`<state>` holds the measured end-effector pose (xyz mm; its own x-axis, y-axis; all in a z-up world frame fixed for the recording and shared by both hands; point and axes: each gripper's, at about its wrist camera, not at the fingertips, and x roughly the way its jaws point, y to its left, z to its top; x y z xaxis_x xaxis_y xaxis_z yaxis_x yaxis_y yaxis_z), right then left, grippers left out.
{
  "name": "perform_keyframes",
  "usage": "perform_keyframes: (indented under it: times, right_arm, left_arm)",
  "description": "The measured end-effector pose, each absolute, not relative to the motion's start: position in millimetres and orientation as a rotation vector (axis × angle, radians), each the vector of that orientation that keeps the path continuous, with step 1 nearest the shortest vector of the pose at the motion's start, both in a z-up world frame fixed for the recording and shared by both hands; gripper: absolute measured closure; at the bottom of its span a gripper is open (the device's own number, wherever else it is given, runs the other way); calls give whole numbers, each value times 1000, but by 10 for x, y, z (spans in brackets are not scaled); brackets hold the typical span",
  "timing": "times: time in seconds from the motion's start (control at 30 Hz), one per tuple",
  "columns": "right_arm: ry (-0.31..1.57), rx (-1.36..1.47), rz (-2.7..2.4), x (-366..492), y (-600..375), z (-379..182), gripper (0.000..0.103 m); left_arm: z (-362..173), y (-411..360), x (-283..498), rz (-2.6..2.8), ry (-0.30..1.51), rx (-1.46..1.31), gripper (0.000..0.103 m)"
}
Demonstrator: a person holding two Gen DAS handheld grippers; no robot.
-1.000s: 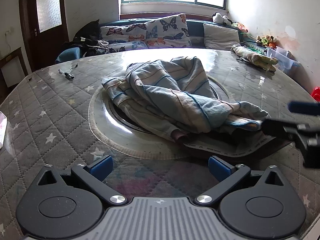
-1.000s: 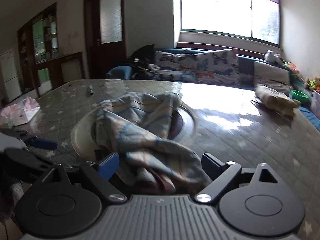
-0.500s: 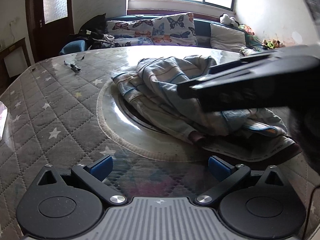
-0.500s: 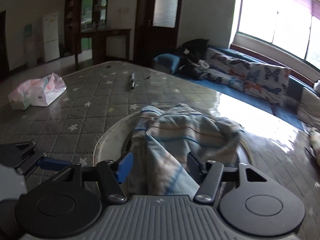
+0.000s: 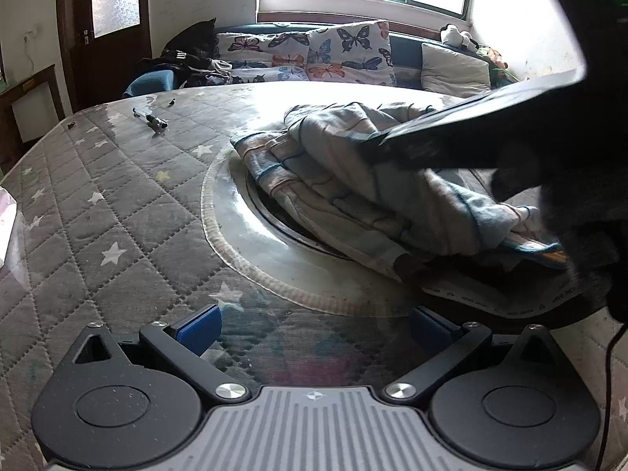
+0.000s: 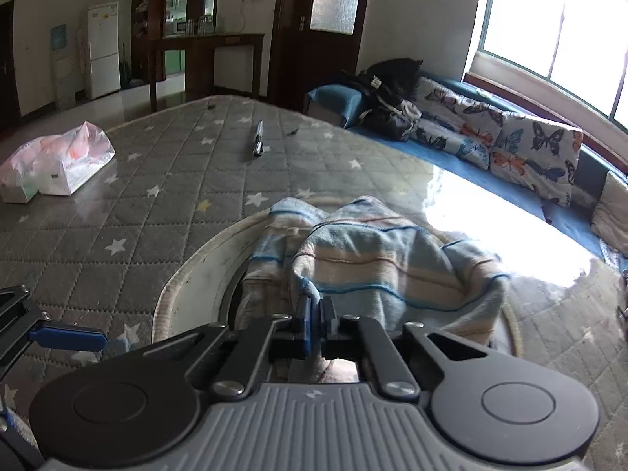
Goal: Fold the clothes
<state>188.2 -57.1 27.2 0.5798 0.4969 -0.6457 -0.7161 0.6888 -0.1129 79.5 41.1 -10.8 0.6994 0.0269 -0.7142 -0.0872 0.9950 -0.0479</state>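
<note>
A crumpled garment (image 5: pixel 353 180), striped in pale blue and beige, lies heaped on the round glass insert (image 5: pixel 235 231) in the middle of the quilted star-pattern table (image 5: pixel 98 216). My right gripper (image 6: pixel 315 314) is shut on a fold at the near edge of the garment (image 6: pixel 373 251). In the left wrist view the right gripper's dark body (image 5: pixel 490 133) reaches in from the right over the cloth. My left gripper (image 5: pixel 314 325) stands open above the bare table just in front of the heap, nothing between its blue pads (image 5: pixel 200 325).
A pen (image 6: pixel 257 137) lies on the far side of the table. A plastic bag with tissue packs (image 6: pixel 55 165) sits at the left edge. A sofa with butterfly cushions (image 5: pixel 314 55) and dark clothes runs under the window beyond the table.
My right gripper swung across over the heap and its jaws went from wide open to shut on a fold of the garment. The left gripper stayed almost still and open.
</note>
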Motion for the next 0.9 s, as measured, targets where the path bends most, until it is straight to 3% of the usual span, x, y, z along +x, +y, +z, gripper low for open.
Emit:
perform_keyframes:
  times: [0.33,0.57,0.77,0.9]
  right_arm:
    - [497,-201,522,1990,-1473,724,100]
    - [574,-13,210,2105,-2570,518,100]
    - [685,16,44,2116,-3112,170,93]
    - [618,-26,122,1987,-3075,262,73]
  left_arm:
    - [-77,364,823,64,785,-54,0]
    - [-50,332,898,69,783,-27,0]
    - [34,268,1041,64,763,8,0]
    - [67,247,1246,73,755,28,1]
